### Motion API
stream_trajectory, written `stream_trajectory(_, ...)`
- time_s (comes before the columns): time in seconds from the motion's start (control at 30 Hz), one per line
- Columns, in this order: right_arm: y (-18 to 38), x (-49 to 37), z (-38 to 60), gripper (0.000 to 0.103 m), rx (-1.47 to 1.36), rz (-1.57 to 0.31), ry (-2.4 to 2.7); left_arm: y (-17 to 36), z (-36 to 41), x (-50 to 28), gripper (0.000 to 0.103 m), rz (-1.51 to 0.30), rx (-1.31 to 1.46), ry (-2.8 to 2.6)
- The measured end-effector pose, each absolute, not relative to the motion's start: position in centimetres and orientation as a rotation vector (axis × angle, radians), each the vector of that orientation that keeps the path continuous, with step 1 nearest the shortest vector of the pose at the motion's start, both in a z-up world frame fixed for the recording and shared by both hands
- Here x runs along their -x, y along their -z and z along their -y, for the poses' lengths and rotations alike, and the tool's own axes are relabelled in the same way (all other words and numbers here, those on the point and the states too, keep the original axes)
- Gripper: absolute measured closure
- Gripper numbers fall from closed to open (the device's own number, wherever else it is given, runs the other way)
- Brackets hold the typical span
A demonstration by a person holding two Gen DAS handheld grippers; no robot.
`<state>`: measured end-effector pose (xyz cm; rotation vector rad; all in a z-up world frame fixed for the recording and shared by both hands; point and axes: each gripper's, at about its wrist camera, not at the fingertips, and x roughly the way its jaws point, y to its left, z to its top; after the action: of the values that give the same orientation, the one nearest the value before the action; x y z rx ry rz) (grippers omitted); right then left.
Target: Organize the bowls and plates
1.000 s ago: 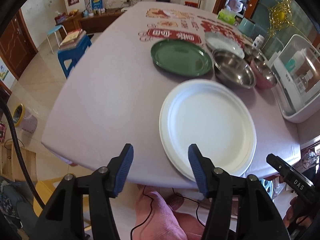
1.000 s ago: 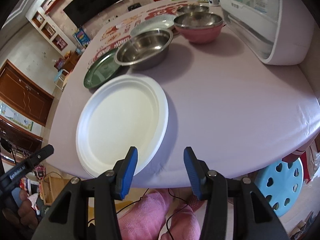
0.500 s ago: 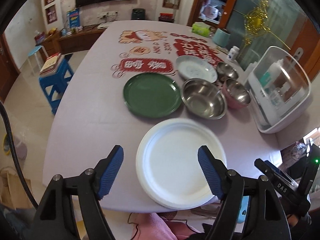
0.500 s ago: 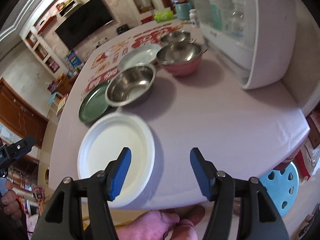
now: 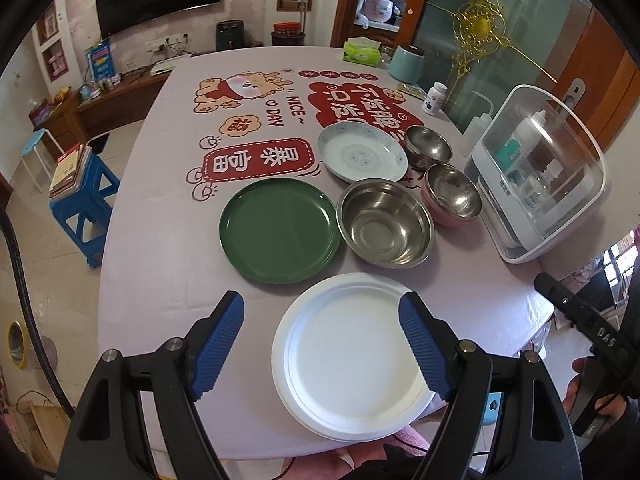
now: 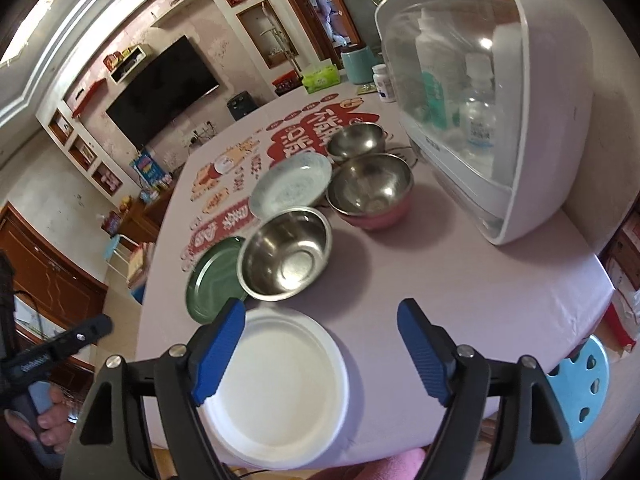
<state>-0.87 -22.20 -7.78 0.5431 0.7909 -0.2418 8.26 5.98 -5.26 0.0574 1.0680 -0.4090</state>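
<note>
Left tongs (image 5: 321, 344) and right tongs (image 6: 320, 350) spread wide, holding nothing, white plate (image 5: 352, 372) on bench (image 5: 168, 240) below them, green plate (image 5: 278, 230) and steel bowl (image 5: 385, 229) beyond.

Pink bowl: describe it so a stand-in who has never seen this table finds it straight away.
Start at the big white domed container on the table's right edge. Right beside it, on its table-centre side, is the pink bowl. It is the only bowl with a pink outside; the large steel bowl nearer the white plate and the small steel bowl farther back are bare metal.
</note>
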Motion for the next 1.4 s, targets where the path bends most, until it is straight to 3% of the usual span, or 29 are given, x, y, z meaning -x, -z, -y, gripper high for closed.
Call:
stream_trajectory(0.77, 3.2, -11.7, 30.1, 0.021, -0.502, -0.883, -0.057, 4.7, 0.7, -14.3, 0.019, -1.163, 0.075, 0.195)
stream_trajectory(1.4, 9.1, -23.4, 34.2, 0.021, -0.624, -1.021, -0.136, 7.8, 4.6, -21.6, 0.019, -1.235, 0.155, 0.046)
